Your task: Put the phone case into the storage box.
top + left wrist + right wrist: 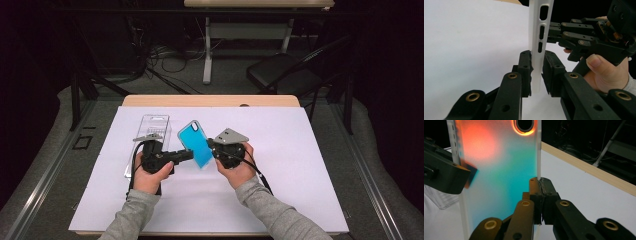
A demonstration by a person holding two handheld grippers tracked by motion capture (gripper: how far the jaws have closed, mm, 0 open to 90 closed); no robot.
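Note:
A turquoise phone case [195, 142] is held up off the white sheet between both grippers, tilted with its camera hole at the far end. My left gripper [190, 155] grips its left long edge; in the left gripper view the pale side wall of the case [537, 37] stands between the jaws, whose pads press on it [537, 72]. My right gripper [212, 147] is shut on the opposite edge, the pads pinching the thin rim [540, 195]. The case's translucent back [499, 170] glows teal and orange there.
A clear plastic package [152, 127] lies on the white sheet [300, 150] behind the left hand. The wooden table edge [210, 101] runs along the far side. A dark folding chair [280, 72] and a desk leg stand beyond the table.

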